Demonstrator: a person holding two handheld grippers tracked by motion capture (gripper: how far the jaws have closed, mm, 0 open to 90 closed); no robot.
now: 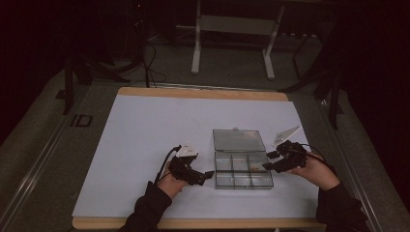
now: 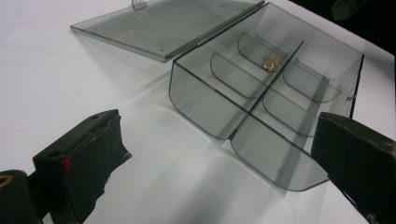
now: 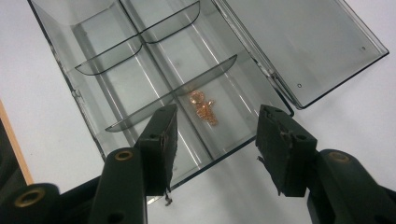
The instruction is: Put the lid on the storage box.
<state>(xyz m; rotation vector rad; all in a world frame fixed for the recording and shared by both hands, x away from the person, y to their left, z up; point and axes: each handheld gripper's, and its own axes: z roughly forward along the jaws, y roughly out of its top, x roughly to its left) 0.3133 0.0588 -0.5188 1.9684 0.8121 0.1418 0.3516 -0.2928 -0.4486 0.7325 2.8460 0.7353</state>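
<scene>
Claws, left (image 1: 209, 174) and right (image 1: 267, 165), gape empty beside the open clear box (image 1: 242, 180) holding a gold trinket (image 3: 203, 107).

Smoky clear box (image 3: 140, 60), coppery trinket (image 3: 203, 107), white table (image 1: 145, 125)

Clear smoky plastic box (image 1: 243, 170), six compartments, sits right of centre on the table, near side. Lid (image 1: 239, 139) fully open, lying flat on the far side. Small gold chain (image 3: 203, 107) bunched in the far-right compartment; the other compartments look bare.
</scene>
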